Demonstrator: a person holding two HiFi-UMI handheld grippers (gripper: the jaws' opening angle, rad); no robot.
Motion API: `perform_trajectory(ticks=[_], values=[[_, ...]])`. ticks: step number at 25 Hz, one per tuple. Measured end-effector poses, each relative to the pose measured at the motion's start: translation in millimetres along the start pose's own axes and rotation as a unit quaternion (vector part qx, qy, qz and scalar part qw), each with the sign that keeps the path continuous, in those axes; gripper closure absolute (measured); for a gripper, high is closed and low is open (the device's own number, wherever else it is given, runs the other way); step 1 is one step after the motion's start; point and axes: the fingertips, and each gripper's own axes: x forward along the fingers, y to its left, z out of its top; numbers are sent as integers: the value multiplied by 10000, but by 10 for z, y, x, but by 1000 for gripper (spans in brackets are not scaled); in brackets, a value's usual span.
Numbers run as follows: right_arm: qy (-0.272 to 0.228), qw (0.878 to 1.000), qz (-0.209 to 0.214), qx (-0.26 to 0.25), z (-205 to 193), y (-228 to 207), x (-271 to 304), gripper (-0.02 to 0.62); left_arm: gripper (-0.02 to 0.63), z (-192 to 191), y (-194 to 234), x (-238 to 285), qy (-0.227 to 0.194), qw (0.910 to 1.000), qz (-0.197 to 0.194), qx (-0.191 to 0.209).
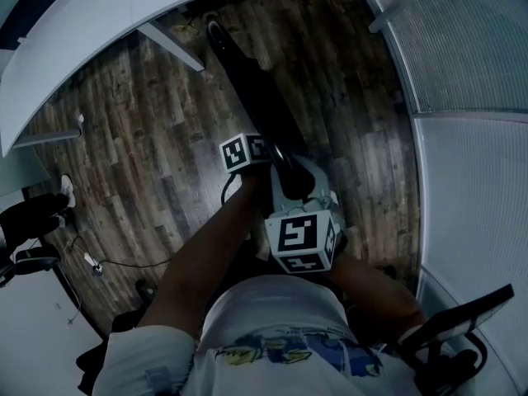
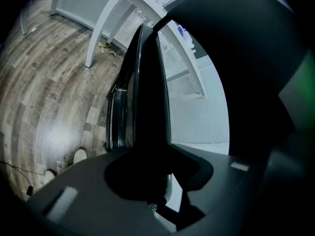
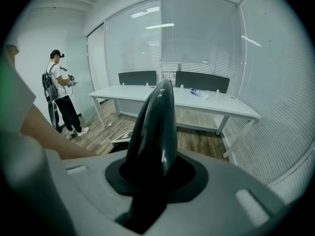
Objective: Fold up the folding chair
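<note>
1. Wooden floor (image 1: 140,130) and glass walls (image 3: 197,33) lie beyond the jaws.
2. Left gripper (image 2: 147,181): jaws closed on the chair (image 2: 147,97) edge, with the contact lost in shadow.
3. Right gripper (image 3: 152,181): jaws clamp the chair's glossy rim, which rises straight ahead between them.
4. Head view: arms (image 1: 206,254) and cubes (image 1: 301,239) hide the chair's near end.

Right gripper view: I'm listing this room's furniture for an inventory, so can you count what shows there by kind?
Table: 1
Chair backs behind it: 2
Folding chair: 1
Total: 4
</note>
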Motion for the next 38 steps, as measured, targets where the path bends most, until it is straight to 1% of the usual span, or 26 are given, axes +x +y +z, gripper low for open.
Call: perform_trajectory(ticks=[6,10,13,17,23,27,30,34,38], values=[[-26,10000,-26,50,-9,-9,-10,511,472,3,-5,4,-23,9999,117,-19],[28,10000,42,76,-28,-21,-10,511,472,-7,-33,12,-55,9999,75,-64],[22,9999,110,29,-10,-45,-10,514,474,5,-50,31,-195,9996,-3,-196],[-147,9995,262,7,138,-41,12,518,476,61,-103,-15,-362,9984,-91,-419],[-168,9985,517,-92,271,51,16,523,476,104,-63,-159,-548,9958,-105,-727],[-172,9970,708,-255,359,198,46,525,477,136,-7,-324,-699,9929,-112,-956],[-179,9947,914,-431,471,328,75,528,477,217,74,-494,-894,9896,-70,-1125],[-197,9906,1184,-658,611,570,137,531,479,339,245,-733,-1159,9837,-25,-1374],[-247,9847,1440,-948,860,844,206,531,479,545,367,-1041,-1473,9759,-57,-1607]])
